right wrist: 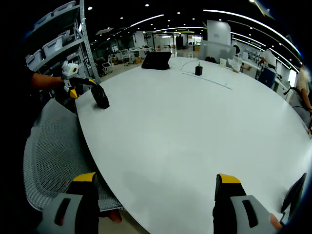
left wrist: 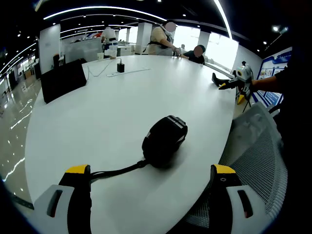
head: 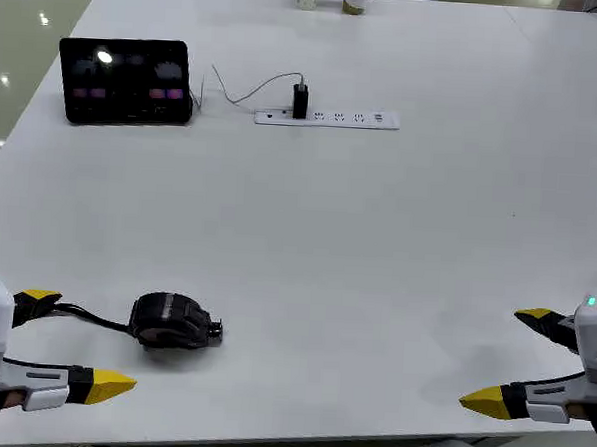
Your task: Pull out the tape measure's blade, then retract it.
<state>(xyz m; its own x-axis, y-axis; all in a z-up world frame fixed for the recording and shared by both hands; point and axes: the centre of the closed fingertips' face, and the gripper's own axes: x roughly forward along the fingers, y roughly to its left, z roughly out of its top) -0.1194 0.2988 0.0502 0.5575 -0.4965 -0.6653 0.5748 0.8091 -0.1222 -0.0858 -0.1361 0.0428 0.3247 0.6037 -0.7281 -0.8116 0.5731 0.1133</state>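
Tape measure [head: 173, 321] sits on the white desk [head: 328, 235] near the front edge, blade wound in, just ahead of my left tongs [head: 80, 339], whose jaws stand wide apart. Its black strap [head: 88, 317] trails back to the tip of one of those jaws; I cannot tell whether it touches. My right tongs [head: 497, 358] hover spread and holding nothing, well apart at the desk's other end. Far back I see a dark tablet [head: 126, 81] and a power strip [head: 327, 117].
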